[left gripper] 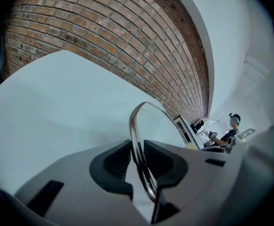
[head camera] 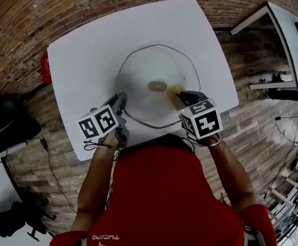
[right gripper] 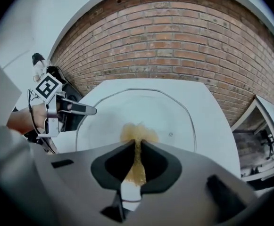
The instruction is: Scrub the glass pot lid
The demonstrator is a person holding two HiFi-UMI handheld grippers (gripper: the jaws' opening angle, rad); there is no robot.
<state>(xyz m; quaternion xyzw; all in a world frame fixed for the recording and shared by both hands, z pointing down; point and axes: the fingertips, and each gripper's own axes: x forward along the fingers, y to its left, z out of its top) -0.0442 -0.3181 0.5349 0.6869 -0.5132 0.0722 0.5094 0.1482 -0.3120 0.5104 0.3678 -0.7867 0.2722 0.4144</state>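
A round glass pot lid [head camera: 159, 68] with a metal rim lies on the white table [head camera: 87, 60], its knob [head camera: 156, 86] in the middle. My left gripper [head camera: 122, 100] is shut on the lid's rim [left gripper: 137, 147] at the lid's near left edge. My right gripper [head camera: 182, 93] is shut on a yellowish scrub pad [right gripper: 137, 150], whose tuft [head camera: 176, 90] rests on the glass just right of the knob. In the right gripper view the lid [right gripper: 174, 112] spreads beyond the pad, with the left gripper [right gripper: 82, 109] at its left.
The table stands on a brick-patterned floor [head camera: 20, 45]. A red object [head camera: 45, 68] sits at the table's left edge. Another white table [head camera: 287, 29] is at the upper right, a dark chair [head camera: 0, 119] at the left.
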